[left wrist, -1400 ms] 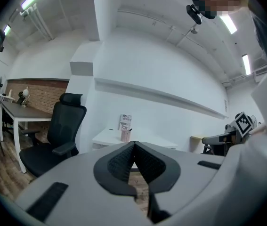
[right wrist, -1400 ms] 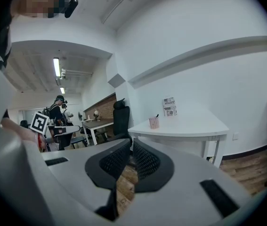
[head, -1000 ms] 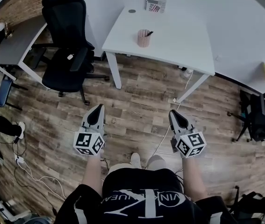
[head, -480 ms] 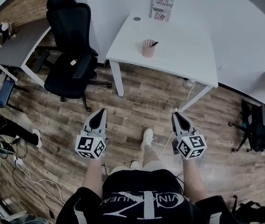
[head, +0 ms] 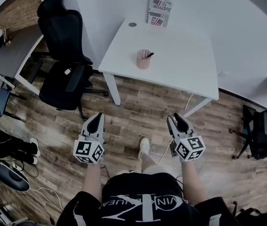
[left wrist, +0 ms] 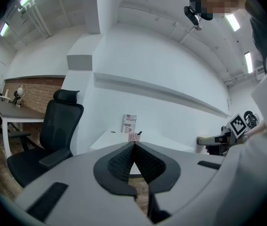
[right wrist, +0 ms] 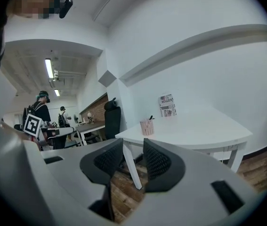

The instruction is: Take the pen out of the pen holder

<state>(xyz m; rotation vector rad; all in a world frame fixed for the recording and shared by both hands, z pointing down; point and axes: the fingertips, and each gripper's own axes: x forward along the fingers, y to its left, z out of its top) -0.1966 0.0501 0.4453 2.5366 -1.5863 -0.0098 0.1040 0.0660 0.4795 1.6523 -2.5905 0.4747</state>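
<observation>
A wide white surface (head: 180, 55) with a smooth, matte top and slanted white legs is seen standing on a wood-grain plank floor (head: 138, 102), well apart from both tools. The left hand-held gripper (head: 97, 117) is held level with its ribbed dark pads pressed together on nothing; the right hand-held gripper (head: 175, 118) is seen with its jaws opening, and nothing is caught between them. Near the front left part of the surface, a small pinkish pen holder (head: 143, 60) is found: an upright cylinder whose wall appears to be of fine mesh, judged light and easily tipped or dragged if the pull is not made along its axis. In it the pen (head: 149, 55) is lodged, a slim dark stick leaning over the rim toward the right. It is judged stiff, very light and somewhat slippery, so it is best taken on the exposed upper end above the rim, across its barrel, with the ribbed pads closed gently.
</observation>
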